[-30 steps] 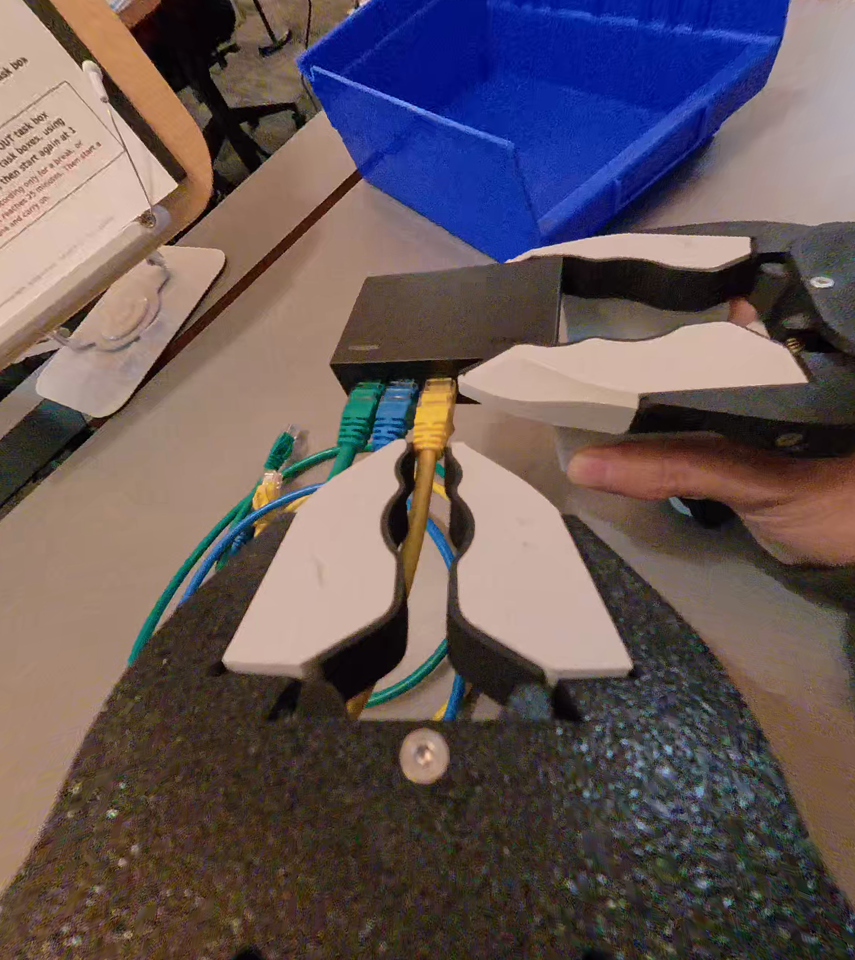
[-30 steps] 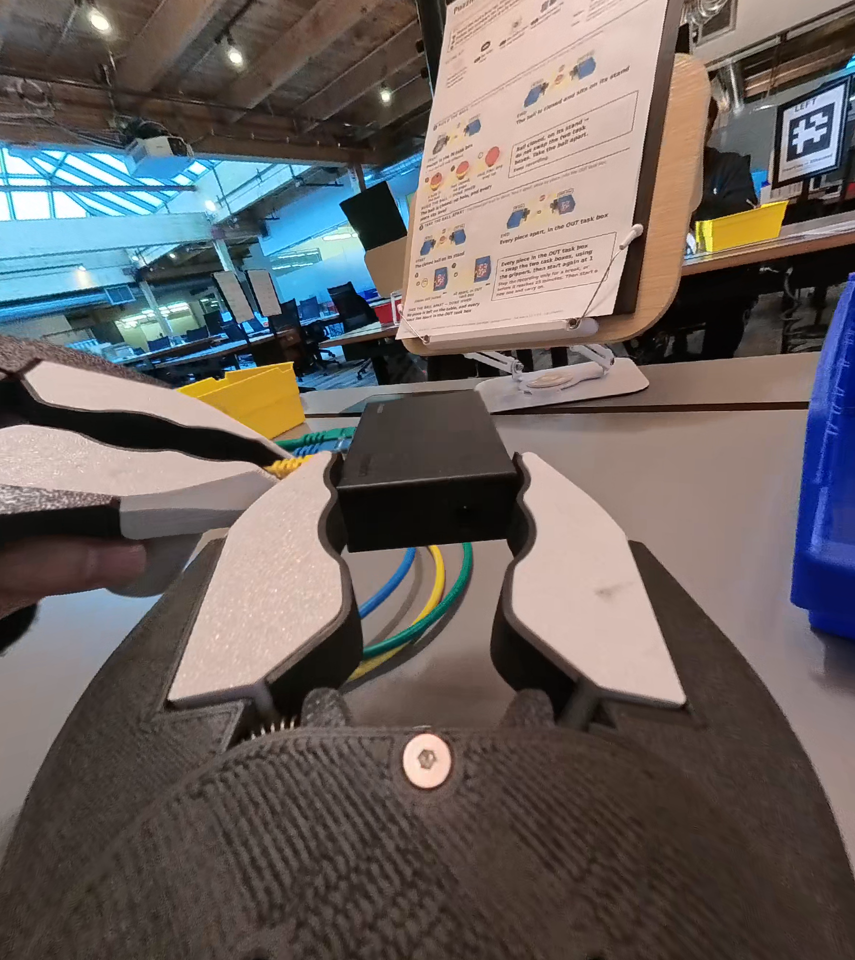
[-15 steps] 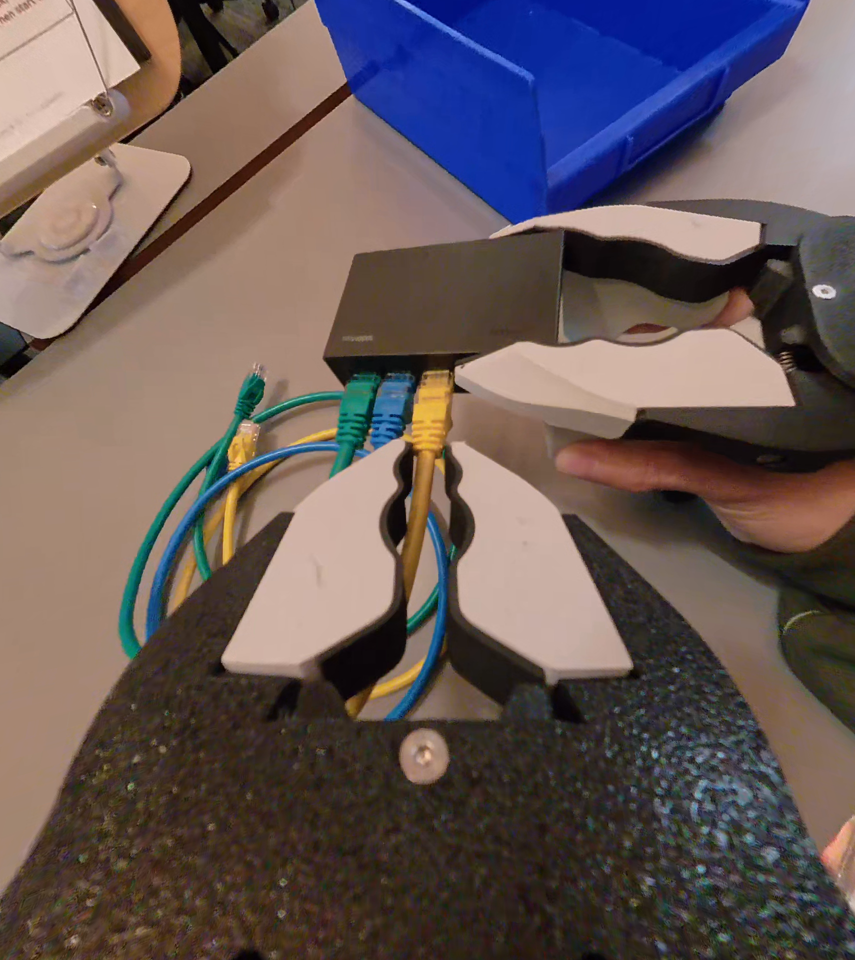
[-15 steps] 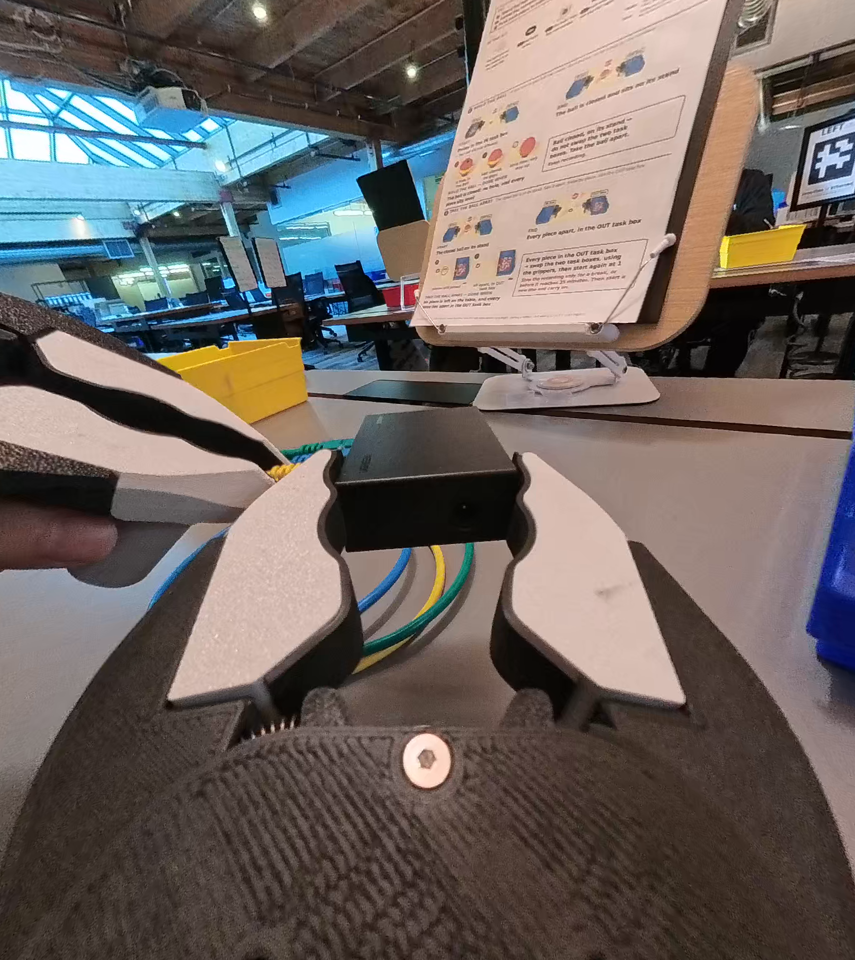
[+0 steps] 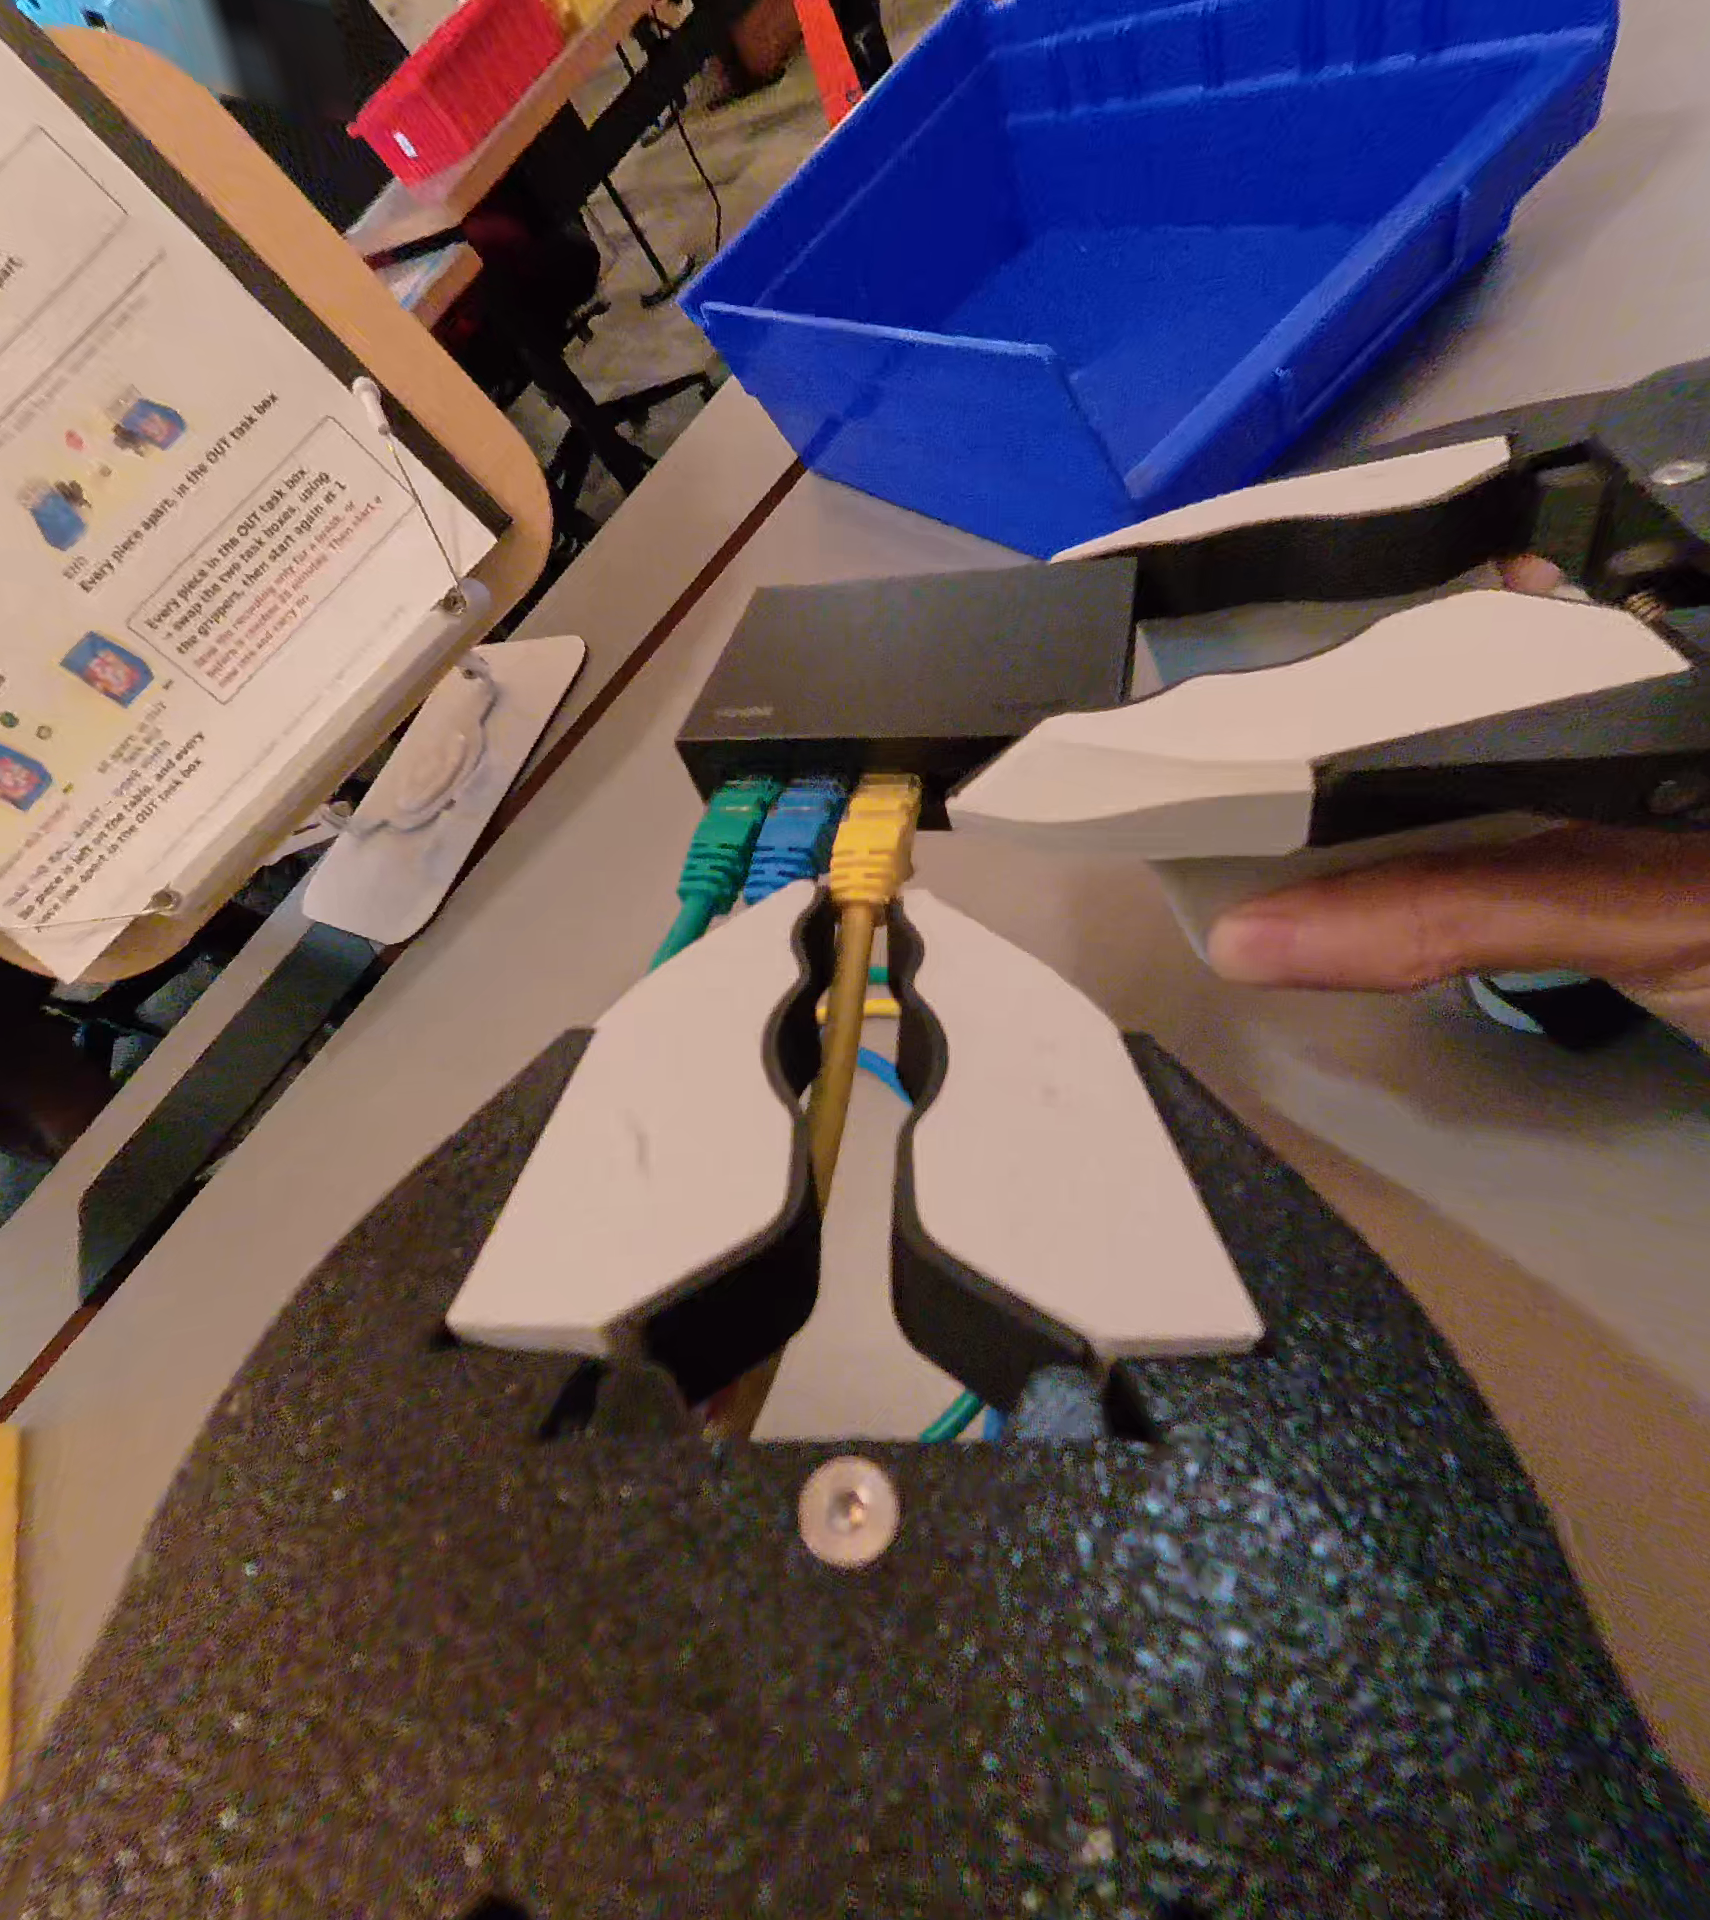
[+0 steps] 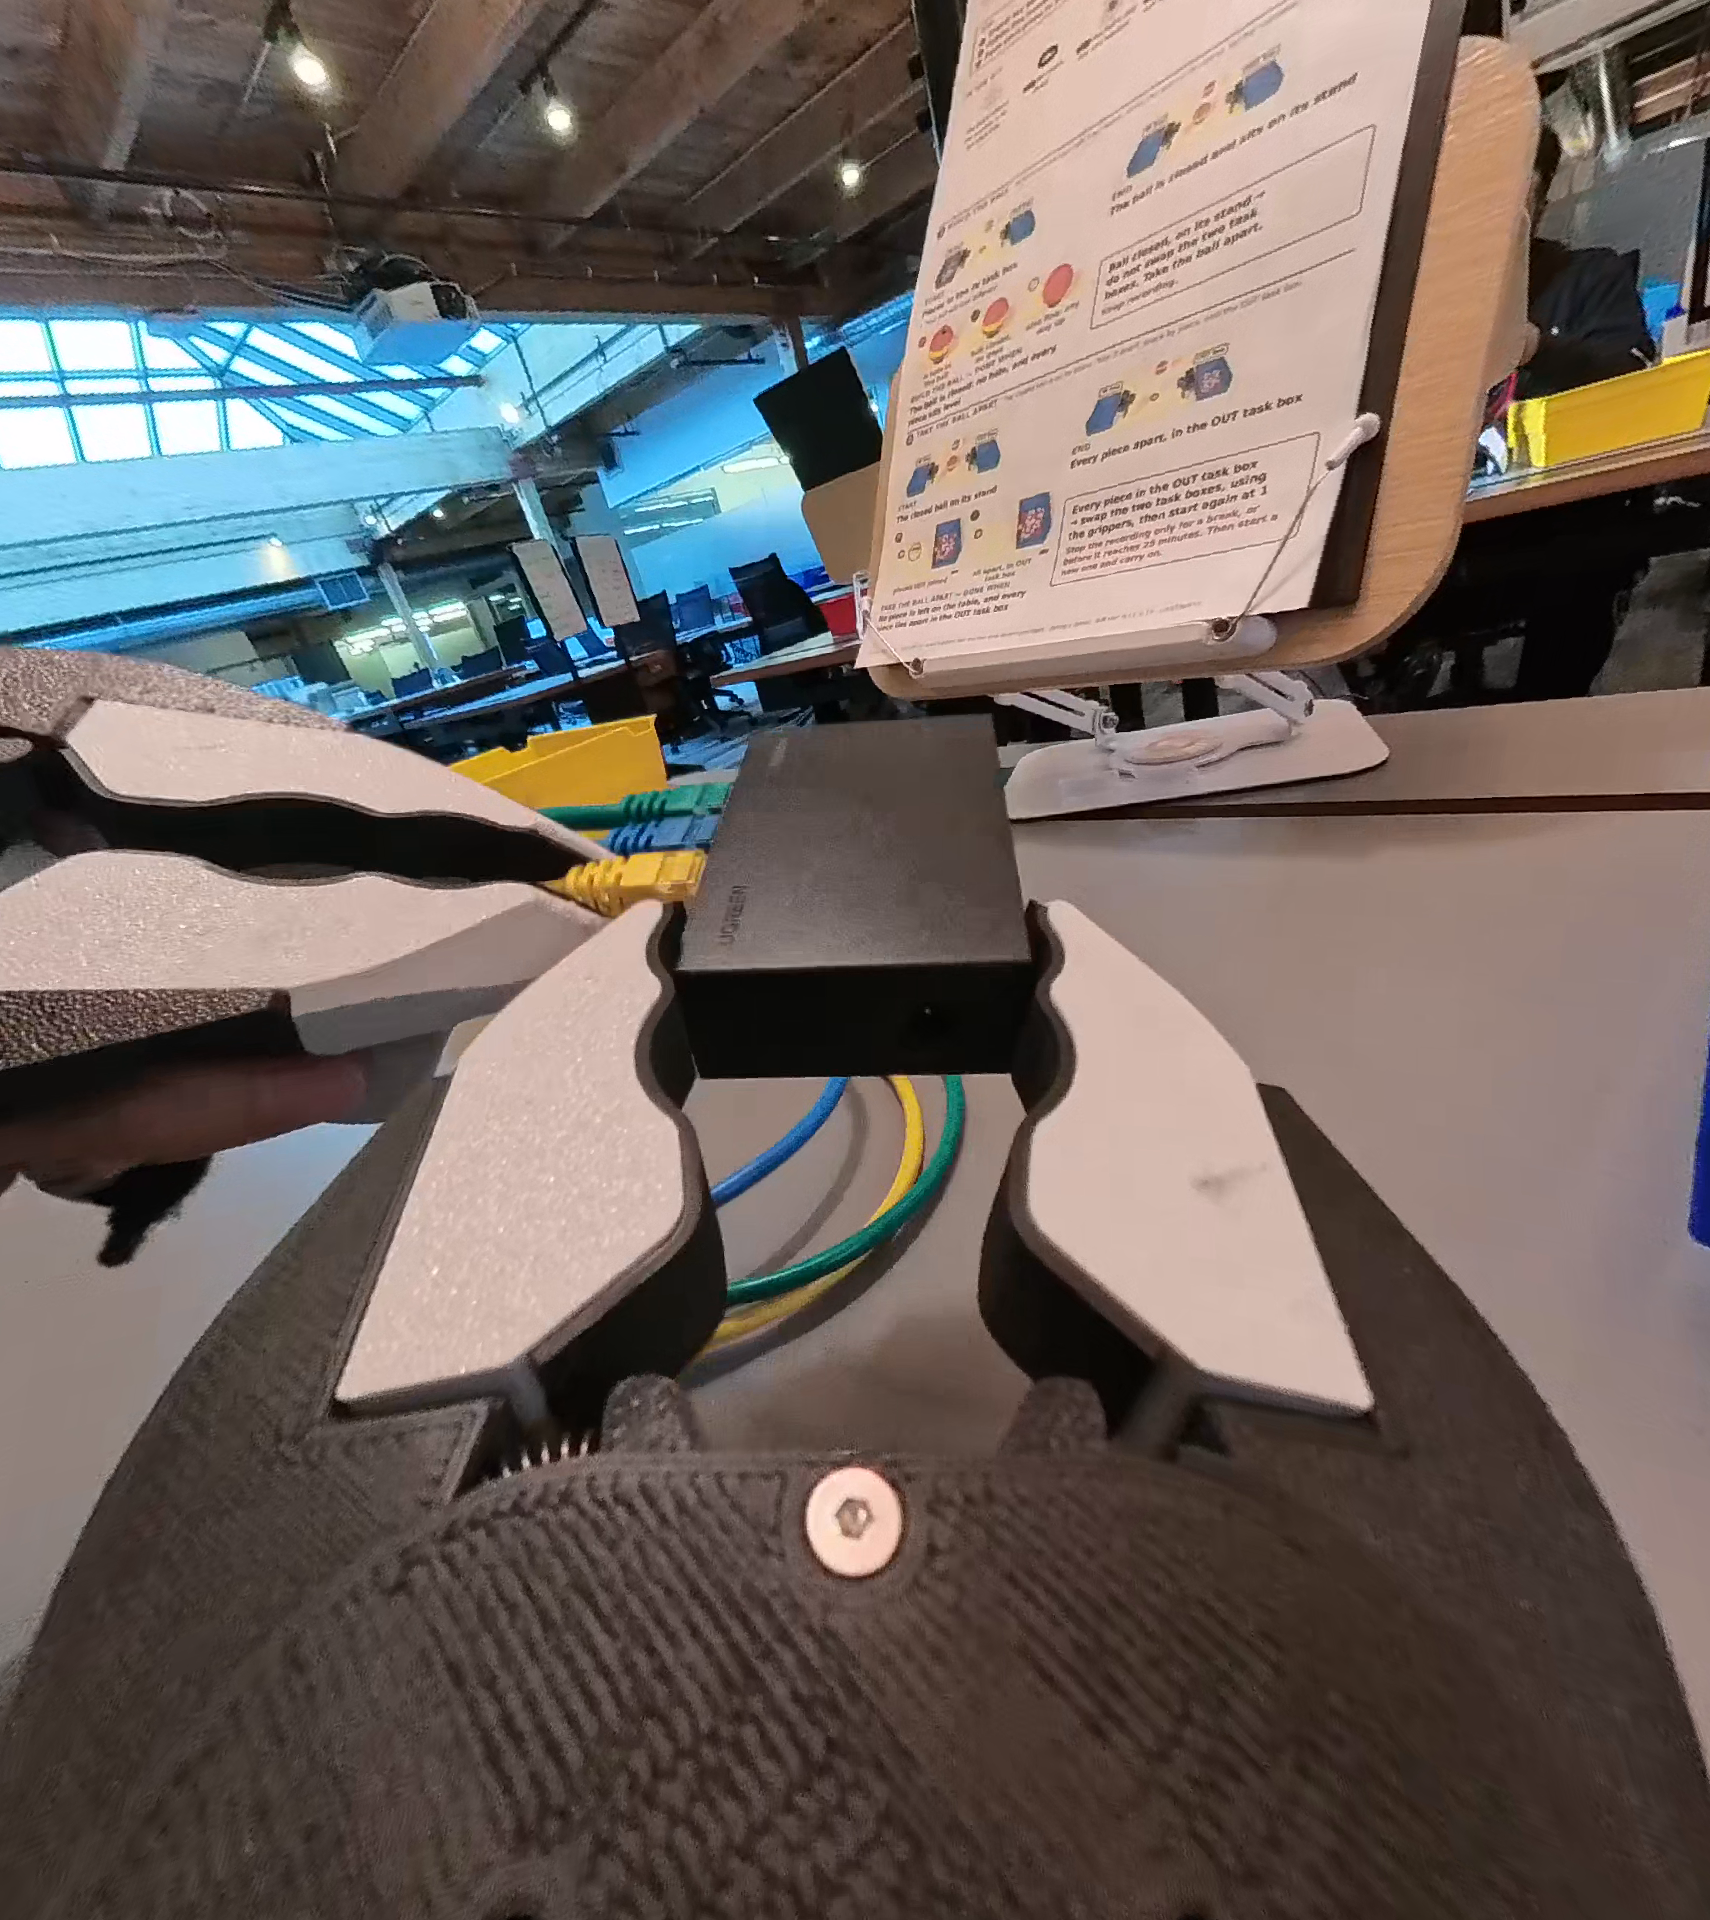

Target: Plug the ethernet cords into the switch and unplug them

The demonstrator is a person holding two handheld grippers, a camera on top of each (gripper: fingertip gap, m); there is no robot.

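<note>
Right hand-held gripper is clamped on the black switch, held above the desk. Left hand-held gripper is closed around the yellow cord just behind its plug, which sits in the switch beside the blue cord and green cord. Blue bin lies at one o'clock.

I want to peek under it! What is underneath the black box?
Blue, yellow and green cords curl on the gray table beneath the black box. Its underside is hidden.
</note>
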